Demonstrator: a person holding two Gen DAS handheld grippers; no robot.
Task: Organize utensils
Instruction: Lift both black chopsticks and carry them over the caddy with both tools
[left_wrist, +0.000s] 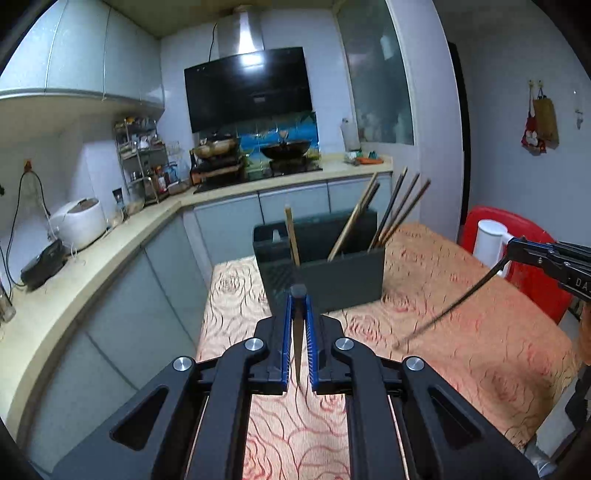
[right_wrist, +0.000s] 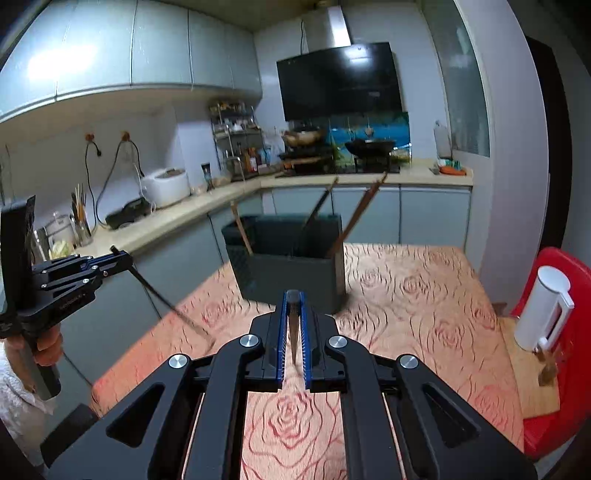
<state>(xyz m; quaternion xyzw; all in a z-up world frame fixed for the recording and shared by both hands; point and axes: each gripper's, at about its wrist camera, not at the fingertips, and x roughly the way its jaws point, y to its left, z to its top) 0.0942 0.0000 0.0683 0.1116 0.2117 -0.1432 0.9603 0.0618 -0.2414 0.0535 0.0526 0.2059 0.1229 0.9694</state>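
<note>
Left wrist view: the left gripper (left_wrist: 297, 295) has its blue-padded fingers pressed together on a thin dark chopstick (left_wrist: 297, 354), which hangs down between them above the rose-patterned tablecloth (left_wrist: 461, 332). Beyond it stands the dark utensil holder (left_wrist: 343, 280) on the table, holding six chopsticks: one pale one (left_wrist: 291, 236) upright at its left, two (left_wrist: 354, 218) leaning in the middle, three (left_wrist: 402, 206) fanned at its right. At the right edge the right gripper (left_wrist: 511, 245) pinches another dark chopstick (left_wrist: 450, 302), slanting down-left; the letters "DA" show on its body. One white jug (left_wrist: 489, 240) stands on a red chair (left_wrist: 532, 273).

Right wrist view: the right gripper (right_wrist: 293, 295) is clamped on its chopstick (right_wrist: 293, 343), tip downward. Motion blur lets me count only three sticks in the holder (right_wrist: 291, 273). At left a hand (right_wrist: 46, 347) carries the left gripper (right_wrist: 117, 253), clamping its chopstick (right_wrist: 170, 306); the lettering on it is unreadable.
</note>
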